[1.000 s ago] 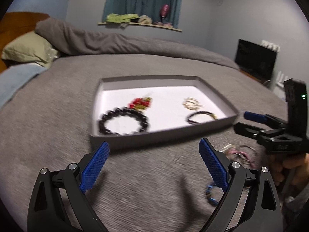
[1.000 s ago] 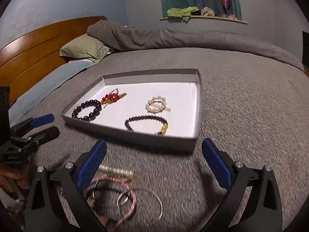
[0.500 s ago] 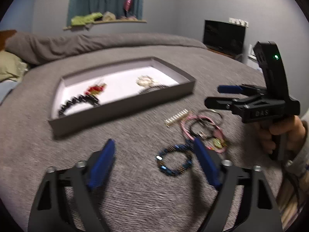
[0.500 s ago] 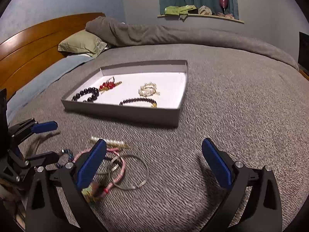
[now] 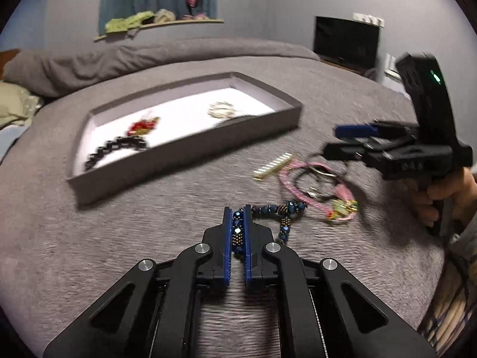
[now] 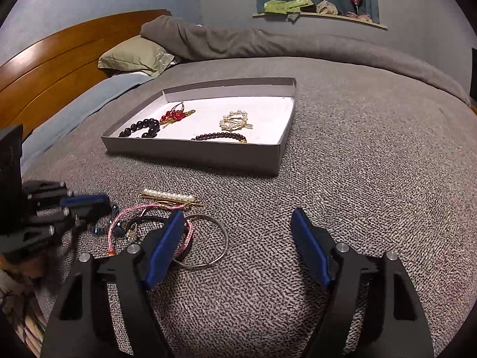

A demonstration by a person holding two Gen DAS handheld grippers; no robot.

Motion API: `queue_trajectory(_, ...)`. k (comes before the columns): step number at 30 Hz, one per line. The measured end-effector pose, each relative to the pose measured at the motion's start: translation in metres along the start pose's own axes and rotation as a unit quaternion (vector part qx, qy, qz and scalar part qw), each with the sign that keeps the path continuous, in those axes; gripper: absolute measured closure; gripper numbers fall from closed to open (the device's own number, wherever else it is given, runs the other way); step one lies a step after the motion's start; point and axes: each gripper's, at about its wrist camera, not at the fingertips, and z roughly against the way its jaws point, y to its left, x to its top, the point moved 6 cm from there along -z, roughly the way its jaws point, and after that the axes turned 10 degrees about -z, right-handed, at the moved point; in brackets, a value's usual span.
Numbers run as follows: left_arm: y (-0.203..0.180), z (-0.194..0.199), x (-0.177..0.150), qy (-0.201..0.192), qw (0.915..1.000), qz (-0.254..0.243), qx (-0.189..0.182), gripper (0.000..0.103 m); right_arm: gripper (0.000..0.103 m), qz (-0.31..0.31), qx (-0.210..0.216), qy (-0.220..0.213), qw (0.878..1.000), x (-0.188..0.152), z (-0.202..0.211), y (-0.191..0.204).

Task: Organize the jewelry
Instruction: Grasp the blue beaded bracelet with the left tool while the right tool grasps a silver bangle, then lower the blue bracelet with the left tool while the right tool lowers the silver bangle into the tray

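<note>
Jaws of the left gripper (image 5: 237,217) are clenched on one side of a dark blue faceted-bead bracelet (image 5: 278,213) — the beads show stacked between the two blue pads, and the free part of the loop trails off to the right of the fingertips, lying on the grey woven bedspread (image 5: 119,238). Its end reaches a tangle of loose pieces beside it: a pink braided cord bracelet (image 6: 149,208), thin silver bangle rings (image 6: 220,238) and a row-of-pearls gold hair slide (image 6: 168,194).

The right gripper (image 6: 238,232) hangs released, fingers wide apart, with its left pad above that tangle and nothing between the pads.

Destination is judged to be the shallow grey cardboard tray with white floor (image 5: 190,146), which lies ahead and to the left of the left gripper's fingertips, its long side running across the view. Inside are a black round-bead bracelet (image 6: 140,127), a red-bead and gold ornament (image 6: 176,115), a pearl-and-gold brooch (image 6: 235,119) and a dark maroon bead bracelet (image 6: 220,135). The left hand is the one holding the piece and sits nearer the tray's near wall — the carry would go forward and left, up over that wall. Whether the trailing loop is caught in the pink cord cannot be told; motion blur hides it.
</note>
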Motion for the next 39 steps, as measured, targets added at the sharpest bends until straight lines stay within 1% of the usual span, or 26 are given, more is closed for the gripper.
queue_trajectory(3,0.026,0.004,-0.006,0.006,0.9992,0.032,0.023,0.096,0.029,0.009,0.007,0.003,1.000,-0.002,0.001,0.005)
queue_trajectory(7,0.052,0.011,-0.013,0.010,0.9969,0.068,0.038,0.096,0.029,0.025,0.019,0.014,0.999,-0.007,0.001,0.013)
queue_trajectory(10,0.059,0.012,-0.017,0.013,0.9961,0.080,0.034,0.096,0.029,0.042,0.015,0.022,0.999,-0.012,-0.002,0.020)
queue_trajectory(13,0.054,0.006,-0.018,0.023,0.9967,0.070,0.034,0.095,0.030,0.049,0.008,0.032,0.998,-0.015,-0.007,0.022)
queue_trajectory(15,0.051,0.004,-0.018,0.025,0.9970,0.065,0.035,0.084,0.033,0.048,0.007,0.036,0.998,-0.016,-0.009,0.022)
queue_trajectory(16,0.051,0.001,-0.017,0.026,0.9970,0.064,0.034,0.082,0.035,0.048,0.008,0.037,0.998,-0.016,-0.010,0.021)
queue_trajectory(17,0.049,0.000,-0.017,0.029,0.9971,0.061,0.034,0.079,0.038,0.048,0.009,0.037,0.998,-0.016,-0.010,0.021)
queue_trajectory(18,0.048,-0.002,-0.017,0.032,0.9971,0.058,0.035,0.077,0.043,0.048,0.011,0.037,0.998,-0.016,-0.010,0.022)
queue_trajectory(19,0.048,-0.003,-0.017,0.034,0.9972,0.057,0.035,0.075,0.045,0.049,0.012,0.038,0.998,-0.016,-0.011,0.022)
queue_trajectory(21,0.046,-0.006,-0.017,0.037,0.9973,0.055,0.030,0.063,0.053,0.053,0.014,0.040,0.998,-0.018,-0.011,0.024)
queue_trajectory(22,0.045,-0.008,-0.017,0.038,0.9974,0.056,0.024,0.059,0.054,0.054,0.013,0.041,0.998,-0.018,-0.011,0.025)
queue_trajectory(23,0.044,-0.009,-0.017,0.038,0.9975,0.055,0.020,0.053,0.054,0.054,0.013,0.041,0.998,-0.018,-0.011,0.024)
queue_trajectory(26,0.041,-0.013,-0.018,0.044,0.9975,0.050,0.023,0.051,0.055,0.050,0.016,0.038,0.998,-0.017,-0.010,0.023)
queue_trajectory(28,0.042,-0.014,-0.018,0.044,0.9972,0.056,0.020,0.057,0.055,0.047,0.018,0.033,0.998,-0.015,-0.007,0.023)
queue_trajectory(30,0.046,-0.013,-0.018,0.042,0.9966,0.067,0.023,0.080,0.055,0.044,0.019,0.026,0.998,-0.013,-0.005,0.023)
queue_trajectory(31,0.048,-0.012,-0.018,0.040,0.9963,0.072,0.024,0.086,0.055,0.042,0.021,0.023,0.999,-0.011,-0.004,0.023)
queue_trajectory(32,0.049,-0.011,-0.018,0.037,0.9962,0.075,0.023,0.095,0.055,0.039,0.025,0.018,0.999,-0.009,-0.002,0.023)
queue_trajectory(37,0.049,0.000,-0.009,0.009,0.9965,0.073,0.039,0.096,0.055,0.030,0.028,-0.005,0.999,0.001,0.004,0.024)
queue_trajectory(39,0.049,0.007,-0.004,-0.006,0.9965,0.074,0.038,0.096,0.055,0.024,0.029,-0.017,0.999,0.006,0.007,0.023)
